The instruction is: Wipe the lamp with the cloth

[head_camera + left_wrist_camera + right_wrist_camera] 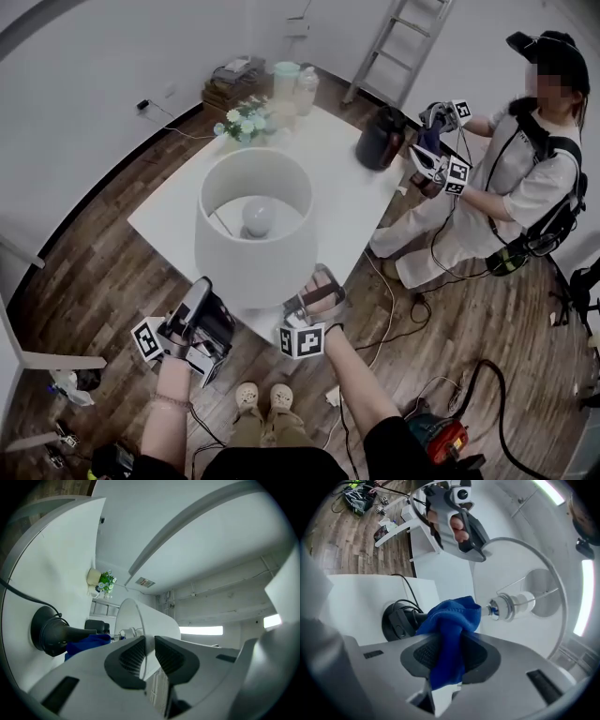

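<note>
Cloth (452,616) clamped btwn jaws of right gripper (445,654).

The lamp (253,225) is on the table (349,192) before me — my left gripper (199,292) at its near left, right gripper (322,281) near right; flowers (246,120) behind.

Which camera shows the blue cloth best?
The right gripper view: the blue cloth fills its centre, pinched in the jaws. The left gripper view catches a blue corner; in the head view the lampshade hides it.
</note>
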`<state>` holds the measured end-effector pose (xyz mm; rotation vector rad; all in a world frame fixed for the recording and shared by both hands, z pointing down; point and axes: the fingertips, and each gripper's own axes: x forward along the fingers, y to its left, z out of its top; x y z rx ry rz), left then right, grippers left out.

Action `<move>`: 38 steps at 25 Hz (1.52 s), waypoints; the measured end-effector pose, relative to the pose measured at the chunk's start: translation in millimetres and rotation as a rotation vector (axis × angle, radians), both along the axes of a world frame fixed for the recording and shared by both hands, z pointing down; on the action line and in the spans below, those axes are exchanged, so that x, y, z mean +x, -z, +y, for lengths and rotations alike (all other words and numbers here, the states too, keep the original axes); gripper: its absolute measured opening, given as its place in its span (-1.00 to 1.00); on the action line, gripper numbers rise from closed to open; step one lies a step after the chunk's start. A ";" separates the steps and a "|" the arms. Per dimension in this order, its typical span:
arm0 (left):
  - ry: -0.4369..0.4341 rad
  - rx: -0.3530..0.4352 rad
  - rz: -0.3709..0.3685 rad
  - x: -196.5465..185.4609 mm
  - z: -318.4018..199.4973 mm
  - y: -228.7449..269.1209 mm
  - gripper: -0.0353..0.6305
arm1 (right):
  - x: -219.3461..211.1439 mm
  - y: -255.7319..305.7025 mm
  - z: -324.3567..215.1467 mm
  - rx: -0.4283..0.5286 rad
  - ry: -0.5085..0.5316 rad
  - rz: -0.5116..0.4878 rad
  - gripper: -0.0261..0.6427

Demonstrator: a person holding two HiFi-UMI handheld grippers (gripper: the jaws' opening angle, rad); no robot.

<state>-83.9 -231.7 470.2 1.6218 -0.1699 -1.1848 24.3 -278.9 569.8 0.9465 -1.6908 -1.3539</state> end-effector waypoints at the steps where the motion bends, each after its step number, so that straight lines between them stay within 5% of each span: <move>1: 0.000 0.003 0.001 0.2 -0.4 0.2 -0.68 | -0.1 -10.9 1.2 -0.030 0.010 0.024 -0.58; 7: 0.004 0.014 -0.002 0.7 1.6 1.1 -0.68 | 1.8 -44.6 17.1 -0.092 0.088 0.150 -0.61; 10: 0.013 0.011 0.003 0.3 3.2 0.7 -0.68 | 7.1 -30.9 12.4 -0.164 0.059 0.041 -0.60; 12: 0.015 0.010 0.003 -0.1 4.2 -0.1 -0.68 | 19.8 -13.1 1.2 -0.301 0.006 -0.220 -0.60; 15: 0.016 0.003 0.009 0.0 3.7 1.0 -0.68 | 40.0 3.7 -27.6 -0.628 0.021 -0.717 -0.60; 19: 0.013 0.001 0.015 2.0 1.7 0.9 -0.68 | 46.3 24.3 -72.1 -1.260 0.222 -1.400 -0.60; 21: 0.010 0.000 0.015 2.1 1.2 0.6 -0.68 | 35.2 29.6 -83.8 -1.583 0.300 -1.562 -0.60; 23: 0.008 -0.004 0.017 1.9 1.9 0.3 -0.68 | 13.0 38.8 -79.0 -1.775 0.397 -1.521 -0.60; 26: 0.010 -0.003 0.023 0.8 2.6 -0.1 -0.68 | -14.3 30.0 -69.8 -1.870 0.416 -1.341 -0.60; 30: 0.003 0.003 0.022 0.4 3.9 0.0 -0.68 | -22.7 6.6 -73.6 -1.879 0.324 -1.298 -0.60; 34: 0.003 0.007 0.019 2.9 6.2 0.5 -0.68 | -14.0 -55.9 -70.2 -1.764 0.003 -1.032 -0.60; 38: 0.003 0.004 0.020 0.8 3.4 0.1 -0.68 | -13.5 -57.8 -74.9 -1.746 -0.027 -1.080 -0.60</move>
